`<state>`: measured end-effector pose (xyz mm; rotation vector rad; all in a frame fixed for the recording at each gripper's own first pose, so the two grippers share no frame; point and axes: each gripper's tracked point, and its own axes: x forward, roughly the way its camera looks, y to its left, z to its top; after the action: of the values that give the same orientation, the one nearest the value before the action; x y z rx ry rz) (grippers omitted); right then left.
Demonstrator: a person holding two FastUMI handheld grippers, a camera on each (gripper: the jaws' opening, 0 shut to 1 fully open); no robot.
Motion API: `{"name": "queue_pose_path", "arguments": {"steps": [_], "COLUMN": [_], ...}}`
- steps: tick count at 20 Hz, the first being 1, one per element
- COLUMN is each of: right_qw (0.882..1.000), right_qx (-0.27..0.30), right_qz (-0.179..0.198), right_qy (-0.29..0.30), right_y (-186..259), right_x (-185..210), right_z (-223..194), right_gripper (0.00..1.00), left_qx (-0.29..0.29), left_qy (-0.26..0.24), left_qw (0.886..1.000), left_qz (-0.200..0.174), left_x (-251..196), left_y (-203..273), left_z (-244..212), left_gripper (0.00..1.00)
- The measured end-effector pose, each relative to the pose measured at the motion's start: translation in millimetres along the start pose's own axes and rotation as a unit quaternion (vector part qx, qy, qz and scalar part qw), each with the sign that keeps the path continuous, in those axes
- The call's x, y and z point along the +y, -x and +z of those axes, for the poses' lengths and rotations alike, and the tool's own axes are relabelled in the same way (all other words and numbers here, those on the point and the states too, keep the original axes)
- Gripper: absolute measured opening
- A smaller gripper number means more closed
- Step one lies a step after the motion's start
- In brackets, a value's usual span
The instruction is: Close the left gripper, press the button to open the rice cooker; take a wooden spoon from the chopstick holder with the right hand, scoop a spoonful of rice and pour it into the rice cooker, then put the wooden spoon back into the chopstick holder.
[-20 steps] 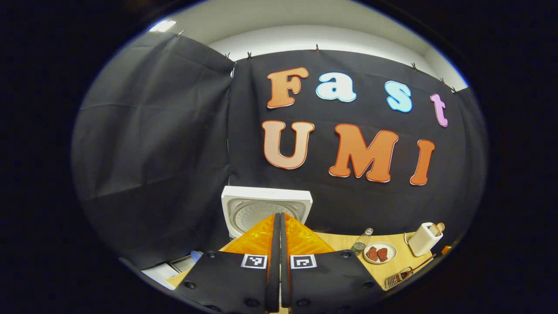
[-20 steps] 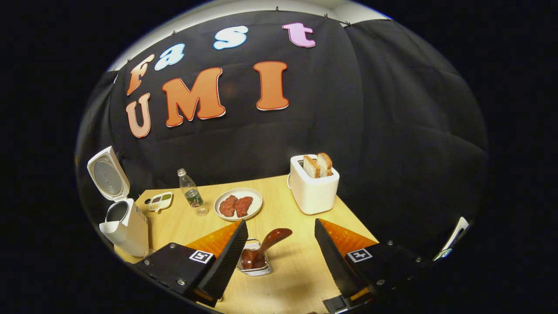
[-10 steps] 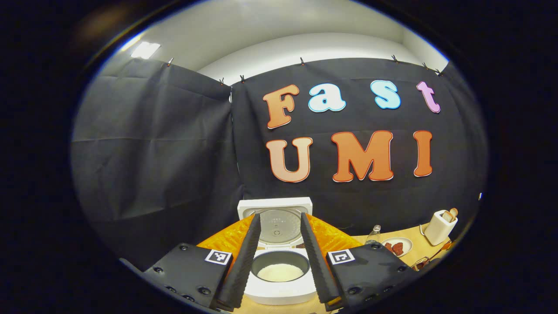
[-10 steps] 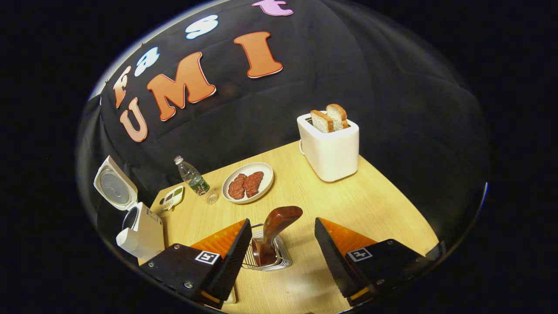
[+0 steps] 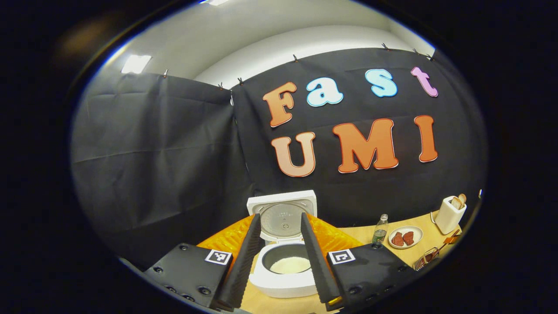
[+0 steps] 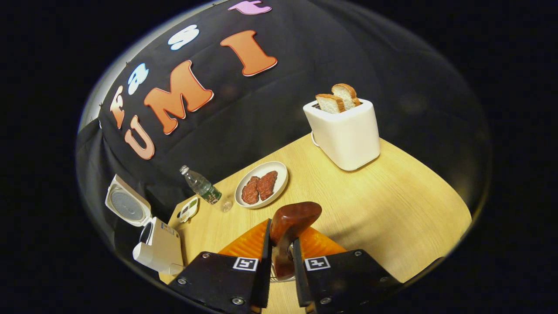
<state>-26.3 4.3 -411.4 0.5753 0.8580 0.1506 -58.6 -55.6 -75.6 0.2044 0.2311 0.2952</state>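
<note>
Gripping the spoon (image 6: 285, 237) by its upright handle, the right gripper (image 6: 280, 270) has its two fingers pressed in on either side of the dark, glossy wood, with the rounded top of the handle standing up just past the fingertips. The holder (image 6: 273, 277) is nearly hidden beneath the fingers, near the front of the table (image 6: 392, 196). A spoon like this is probably light and stiff, but its polished finish looks slippery, so a hold low on the narrow neck, below the swelling top, seems the safest place. Farther back on the table sit a plate (image 6: 261, 184) with two pieces of meat, a small bottle (image 6: 201, 186) to its left, and a toaster (image 6: 346, 131) with two slices at the far right. At the far left, the cooker (image 6: 157, 246) stands with its lid raised. In the left gripper view, the left gripper (image 5: 279, 270) is spread wide and holds nothing; between its fingers the cooker's (image 5: 285, 272) open pot shows rice (image 5: 290, 264) inside, lid tilted back behind it. Compared with half a second ago, the right gripper has gone from wide open around the spoon to clamped on it, and has moved closer. The left gripper stays open, now slightly farther back from the cooker.
</note>
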Motion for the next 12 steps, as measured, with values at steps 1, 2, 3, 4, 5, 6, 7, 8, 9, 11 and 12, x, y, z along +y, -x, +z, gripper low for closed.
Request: {"name": "queue_pose_path", "arguments": {"steps": [1,2,3,4,5,6,7,8,9,11,12], "right_qw": [1.0,1.0,1.0,1.0,1.0,1.0,1.0,1.0,0.999,0.998,0.997], "right_qx": [0.001,0.007,0.01,0.01,0.008,0.002,-0.007,-0.017,-0.029,-0.058,-0.072], "right_qz": [-0.002,-0.004,-0.004,-0.008,-0.01,-0.011,-0.011,-0.011,-0.013,-0.018,-0.02], "right_qy": [-0.012,-0.022,-0.025,-0.022,-0.02,-0.019,-0.019,-0.02,-0.021,-0.015,-0.01], "right_y": [-2.2,-3.9,-4.2,-4.1,-2.5,1.6,7.1,14.1,23.7,42.3,52.1], "right_x": [-0.4,0.2,2.1,2.3,2.5,4.5,5.9,9.6,13.9,19.6,23.3], "right_z": [0.5,0.8,-0.8,-0.8,-0.3,4.0,10.1,18.3,26.3,45.5,55.1], "right_gripper": [0.22,0.2,0.18,0.17,0.15,0.13,0.12,0.11,0.11,0.11,0.11], "left_qx": [0.0,0.001,0.0,-0.001,-0.003,-0.005,-0.007,-0.006,-0.005,0.002,0.006], "left_qy": [-0.003,-0.005,-0.007,-0.01,-0.012,-0.012,-0.008,-0.002,0.005,0.018,0.024], "left_qw": [1.0,1.0,1.0,1.0,1.0,1.0,0.999,0.999,0.999,0.998,0.998], "left_qz": [-0.002,-0.007,-0.012,-0.016,-0.022,-0.027,-0.033,-0.039,-0.045,-0.056,-0.06], "left_x": [-3.2,-6.4,-10.5,-13.2,-15.4,-16.7,-18.5,-19.1,-20.0,-17.9,-16.6], "left_y": [-1.3,-0.3,-0.6,-0.3,-0.8,-1.9,-3.8,-6.9,-10.9,-23.2,-30.5], "left_z": [1.5,1.0,1.6,1.5,1.3,1.7,0.7,-2.1,-4.6,-10.1,-13.5], "left_gripper": [0.65,0.65,0.69,0.69,0.69,0.69,0.69,0.7,0.82,0.82,0.83]}}
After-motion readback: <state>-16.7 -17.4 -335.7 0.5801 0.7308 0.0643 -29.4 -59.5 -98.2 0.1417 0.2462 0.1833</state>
